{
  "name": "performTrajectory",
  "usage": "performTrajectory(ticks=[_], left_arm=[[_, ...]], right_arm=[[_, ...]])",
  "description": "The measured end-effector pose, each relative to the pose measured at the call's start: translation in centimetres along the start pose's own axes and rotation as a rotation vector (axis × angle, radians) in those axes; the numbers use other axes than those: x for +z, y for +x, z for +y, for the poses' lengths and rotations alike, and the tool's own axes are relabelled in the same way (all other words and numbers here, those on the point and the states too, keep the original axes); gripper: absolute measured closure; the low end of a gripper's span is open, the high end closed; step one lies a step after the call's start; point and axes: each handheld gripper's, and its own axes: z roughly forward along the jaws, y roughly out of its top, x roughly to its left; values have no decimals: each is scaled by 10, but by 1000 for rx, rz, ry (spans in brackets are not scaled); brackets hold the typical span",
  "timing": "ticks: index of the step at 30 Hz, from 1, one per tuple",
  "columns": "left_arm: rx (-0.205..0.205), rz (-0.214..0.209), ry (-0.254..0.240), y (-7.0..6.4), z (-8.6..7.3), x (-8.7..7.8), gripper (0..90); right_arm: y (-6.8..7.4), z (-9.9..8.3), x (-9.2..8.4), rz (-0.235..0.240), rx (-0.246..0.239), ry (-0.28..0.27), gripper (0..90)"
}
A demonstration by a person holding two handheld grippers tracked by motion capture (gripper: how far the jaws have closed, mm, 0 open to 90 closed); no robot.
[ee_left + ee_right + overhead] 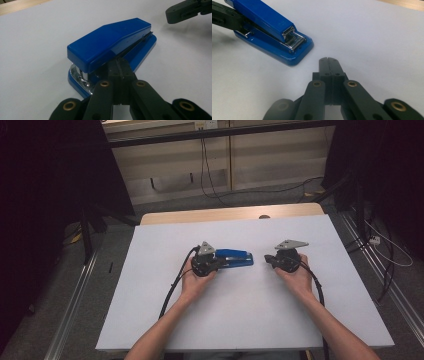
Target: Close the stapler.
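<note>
1. The blue stapler [234, 257] lies flat on the white tabletop [250, 320], just left of centre in the high view, its long axis running left-right across the frame.
2. My left tool [218, 260] sits right at the stapler's left end. In the left gripper view the jaws are pressed together with nothing between them, tips touching or nearly touching the gap between top arm and base; honestly can't tell which.
3. My right tool [267, 258] is just off the stapler's right end, apart from it, also fully closed and empty. In the right gripper view the stapling mouth [293, 40] faces it.
4. So left is nearer; I'd guess any grab needs opening up first.
</note>
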Motion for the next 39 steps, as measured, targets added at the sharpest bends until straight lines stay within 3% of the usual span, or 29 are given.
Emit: performTrajectory(ticks=[11,20,22,25,31,33,36,38,39], left_arm=[[25,11,11,0,1,-2,898],[58,9,31,-3,-1,-8,808],[61,15,23,-3,-2,-11,790],[34,8,8,-1,-3,-14,765],[26,2,15,0,-7,-19,731],[18,2,5,0,-7,-20,708],[-5,2,-8,0,-7,-23,618],[12,16,-4,0,-8,-26,558],[-4,11,-3,-1,-9,-26,528]], right_arm=[[-1,-1,-2,16,3,-20,900],[-1,0,-9,17,16,-67,874],[-1,0,-11,19,18,-75,837],[0,-1,-12,31,21,-74,784],[1,-1,-14,47,31,-75,657],[1,-1,-15,39,34,-75,579],[2,-1,-15,35,42,-80,484],[3,-1,-15,27,43,-85,408],[3,-1,-15,30,37,-88,384]])
